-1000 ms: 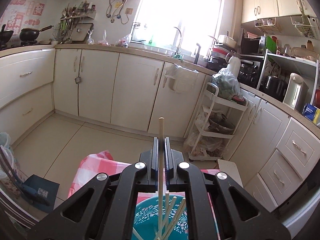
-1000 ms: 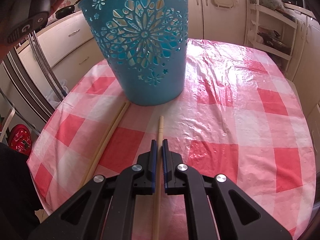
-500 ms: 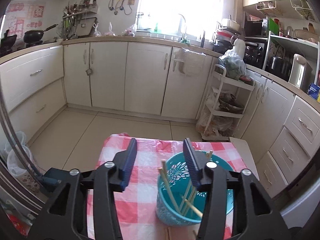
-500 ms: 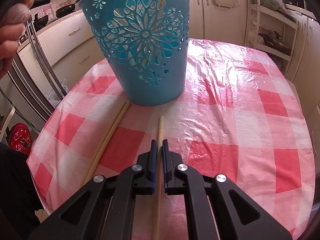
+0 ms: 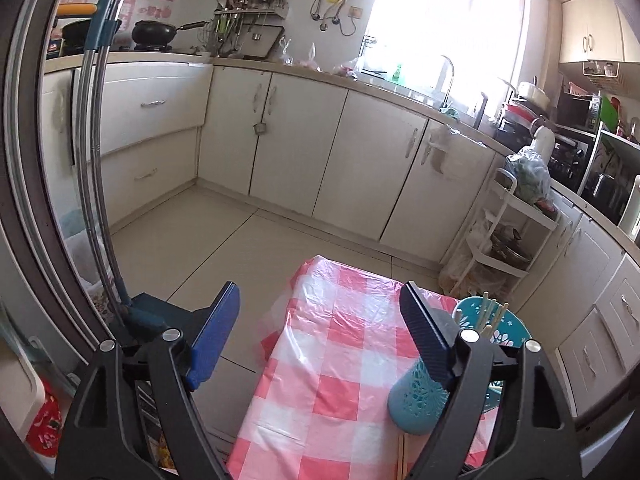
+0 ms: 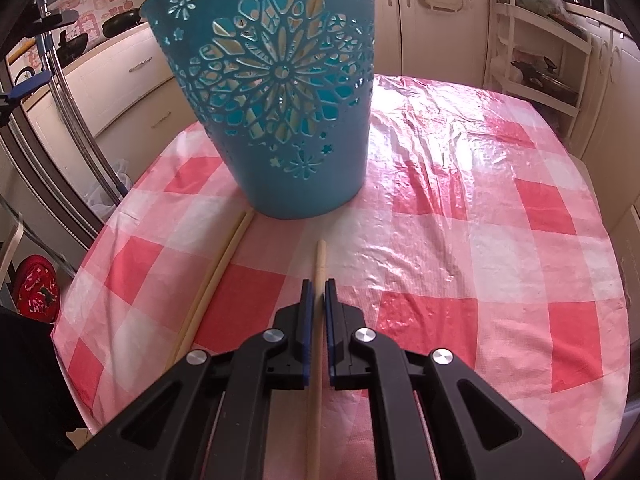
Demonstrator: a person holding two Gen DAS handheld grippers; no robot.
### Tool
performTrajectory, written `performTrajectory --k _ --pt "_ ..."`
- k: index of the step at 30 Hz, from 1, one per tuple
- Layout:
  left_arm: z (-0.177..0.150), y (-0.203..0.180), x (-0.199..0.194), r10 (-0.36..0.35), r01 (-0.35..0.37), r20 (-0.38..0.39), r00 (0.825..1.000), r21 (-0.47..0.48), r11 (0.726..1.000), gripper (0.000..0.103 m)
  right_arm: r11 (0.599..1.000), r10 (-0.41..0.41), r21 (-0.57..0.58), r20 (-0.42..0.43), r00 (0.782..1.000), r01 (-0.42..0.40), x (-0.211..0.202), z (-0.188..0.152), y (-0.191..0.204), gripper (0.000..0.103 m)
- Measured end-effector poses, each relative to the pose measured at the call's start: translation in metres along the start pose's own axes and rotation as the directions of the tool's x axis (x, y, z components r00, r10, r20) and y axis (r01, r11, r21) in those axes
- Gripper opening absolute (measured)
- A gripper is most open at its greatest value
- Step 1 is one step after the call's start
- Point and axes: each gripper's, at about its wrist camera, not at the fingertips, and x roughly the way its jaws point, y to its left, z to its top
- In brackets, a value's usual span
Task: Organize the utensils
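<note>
Chopstick (image 6: 319, 276) clamped in right claw (image 6: 319, 300) over checked tablecloth (image 6: 480, 200); left claw (image 5: 320, 316) just opened, empty, facing kitchen cabinets (image 5: 296, 128).

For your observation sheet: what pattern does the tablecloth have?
Pink-and-white checks on the tablecloth, clearest in the right wrist view.

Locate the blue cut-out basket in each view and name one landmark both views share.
Left wrist view: the blue basket sits low right, partly behind the left gripper's right-hand finger, chopsticks standing in it.
Right wrist view: it fills the upper centre.
Shared landmark: the red-checked tablecloth.
</note>
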Motion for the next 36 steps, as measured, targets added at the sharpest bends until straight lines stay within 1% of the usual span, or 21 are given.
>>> performTrajectory --k 2,7,13,23,36 --pt "-0.003 -0.002 0.003 -0.012 0.012 -0.019 1.0 0.001 1.0 0.078 1.0 0.0 0.006 0.001 1.0 0.0 0.0 0.001 0.0 0.006" --pt "-0.011 -0.023 0.01 -0.022 0.025 -0.047 0.999 0.058 0.998 0.078 1.0 -0.007 -0.009 0.012 1.0 0.007 0.0 -0.002 0.002 0.006" --pt "-0.016 -0.03 0.018 -0.017 0.023 -0.073 0.997 0.082 0.996 0.079 1.0 -0.008 -0.021 0.015 1.0 0.008 -0.001 -0.004 0.003 0.006" --pt "-0.016 -0.023 0.028 -0.021 0.026 -0.108 0.994 0.044 0.999 0.079 1.0 0.006 0.002 0.014 1.0 -0.006 -0.005 -0.007 -0.003 0.006" --pt "-0.018 -0.021 0.033 -0.018 0.022 -0.123 0.992 0.037 0.999 0.079 0.996 0.03 0.078 0.015 0.999 -0.031 -0.01 -0.006 -0.019 0.006"
